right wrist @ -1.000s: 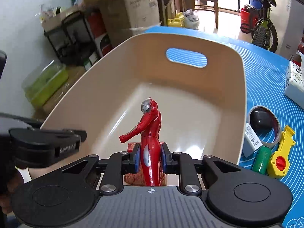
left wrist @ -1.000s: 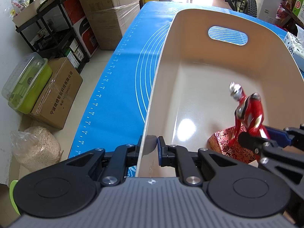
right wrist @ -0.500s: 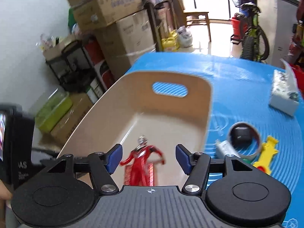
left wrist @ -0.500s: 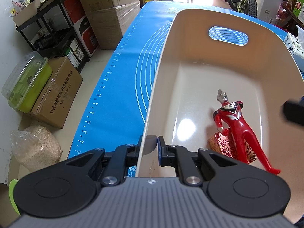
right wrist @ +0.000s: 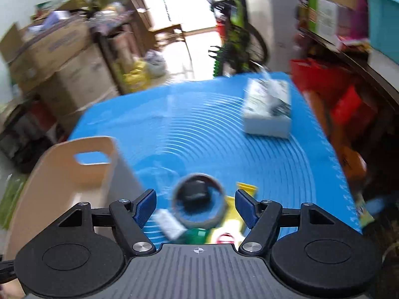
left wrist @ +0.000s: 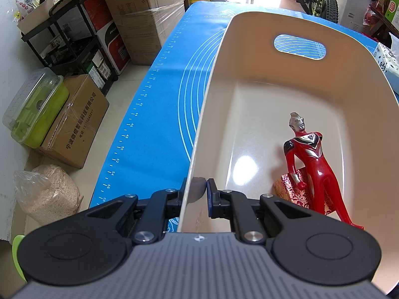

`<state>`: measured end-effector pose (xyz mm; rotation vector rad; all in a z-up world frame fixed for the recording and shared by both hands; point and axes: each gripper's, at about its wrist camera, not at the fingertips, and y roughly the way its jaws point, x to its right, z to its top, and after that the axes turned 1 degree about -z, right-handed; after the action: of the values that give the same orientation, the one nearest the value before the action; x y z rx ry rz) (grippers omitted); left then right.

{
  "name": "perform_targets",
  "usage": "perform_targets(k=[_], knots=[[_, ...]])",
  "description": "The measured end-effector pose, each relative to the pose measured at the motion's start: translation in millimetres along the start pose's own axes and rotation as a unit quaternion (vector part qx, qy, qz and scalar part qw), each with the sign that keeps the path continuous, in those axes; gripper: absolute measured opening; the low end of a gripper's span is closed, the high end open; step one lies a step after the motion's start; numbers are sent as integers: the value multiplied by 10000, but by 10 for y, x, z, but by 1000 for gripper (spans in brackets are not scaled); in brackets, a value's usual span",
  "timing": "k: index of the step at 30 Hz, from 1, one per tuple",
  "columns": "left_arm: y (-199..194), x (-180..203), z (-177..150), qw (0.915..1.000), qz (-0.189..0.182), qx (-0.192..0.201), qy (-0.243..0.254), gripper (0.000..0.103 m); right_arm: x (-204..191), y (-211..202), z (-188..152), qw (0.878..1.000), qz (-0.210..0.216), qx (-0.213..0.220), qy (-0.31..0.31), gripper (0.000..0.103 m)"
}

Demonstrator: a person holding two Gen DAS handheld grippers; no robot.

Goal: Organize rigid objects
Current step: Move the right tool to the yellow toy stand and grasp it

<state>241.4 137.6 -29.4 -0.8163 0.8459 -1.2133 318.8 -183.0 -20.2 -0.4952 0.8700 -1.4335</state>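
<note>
Pinching the near wall of the cream bin (left wrist: 286, 79) at the lower centre of the left wrist view, the left tool (left wrist: 199, 190) is clamped narrow on the rim, its dark pads on either side of the thin plastic, apparently to keep the bin from sliding on the blue mat (left wrist: 159, 114) while items go in. Inside, at the lower right of that view, a red figurine (left wrist: 309, 164) lies on its back, propped partly on a red-and-gold patterned block (left wrist: 286, 189) (both rest near the bin's right wall). In the blurred right wrist view the right tool (right wrist: 195, 205) has its blue pads (right wrist: 146, 205) wide apart and opening, with nothing pressed between them; framed in the gap at lower centre are the loose items on the worktop: a grey tape ring (right wrist: 199, 205) with a dark object inside it, a small white piece (right wrist: 169, 224), something green (right wrist: 197, 234) and a yellow toy (right wrist: 234, 214). A white tissue box (right wrist: 268, 109) sits at the upper right of the mat, well apart. The spread jaws suggest the next pick is one of that cluster, though which cannot be told.
</note>
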Motion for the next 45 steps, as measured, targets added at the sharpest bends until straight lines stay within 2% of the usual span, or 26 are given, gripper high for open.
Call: perform_targets(k=[3,12,16,22,29,31,33,34,36,38,45], knots=[[-4,-8,-1,10000,15,0,9,15,99,188,-60,9995,-251,-193,-29,75],[-10,-15,-15,10000,27,1,18,15,180,506,-207,9965,-562,-580,-208,75],[-13,-18,-19,10000,30,0,24,15,227,581,-229,9958,-691,-576,-142,75],[-11,-14,-18,10000,31,-2,23,15,317,706,-251,9959,-624,-639,107,75],[-5,-14,-14,10000,56,-5,47,16,255,806,-280,9953,-769,-594,-20,74],[-2,-12,-16,10000,60,-6,51,16,223,810,-291,9951,-806,-564,-117,68],[-3,-14,-17,10000,66,-7,55,16,207,801,-295,9951,-809,-534,-171,59],[-2,-12,-15,10000,64,-6,53,16,191,792,-295,9949,-830,-530,-219,51],[-2,-10,-14,10000,62,-7,51,16,187,780,-302,9951,-801,-543,-216,46],[-2,-14,-16,10000,61,-7,49,16,171,757,-310,9948,-800,-576,-237,36],[-3,6,-18,10000,64,-7,49,16,138,595,-299,9956,-758,-514,-214,36]])
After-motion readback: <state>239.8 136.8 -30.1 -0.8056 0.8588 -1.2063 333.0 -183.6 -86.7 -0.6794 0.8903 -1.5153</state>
